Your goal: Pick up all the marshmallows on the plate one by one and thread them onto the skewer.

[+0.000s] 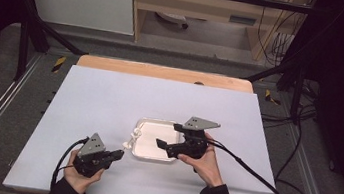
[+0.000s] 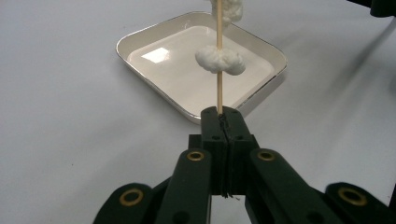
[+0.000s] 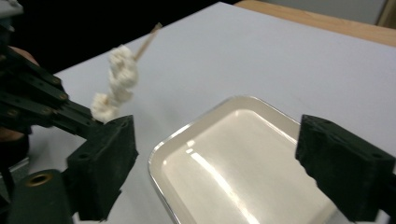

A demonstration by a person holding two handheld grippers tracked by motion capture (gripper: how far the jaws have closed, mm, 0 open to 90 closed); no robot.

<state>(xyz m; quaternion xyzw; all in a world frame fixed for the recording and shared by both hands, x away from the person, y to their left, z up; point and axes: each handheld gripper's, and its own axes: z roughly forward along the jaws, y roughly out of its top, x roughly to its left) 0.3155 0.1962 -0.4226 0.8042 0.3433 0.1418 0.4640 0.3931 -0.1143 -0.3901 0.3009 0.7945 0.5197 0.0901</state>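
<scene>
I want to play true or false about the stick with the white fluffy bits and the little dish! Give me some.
1. The left claw is shut on the skewer. True.
2. The right claw is shut tight. False: its jaws stand wide apart over the white tray.
3. White lumps are threaded on the skewer. True.
4. The tray is full of lumps. False: nothing lies in it.
5. The tray sits on a white table cover. True.
</scene>
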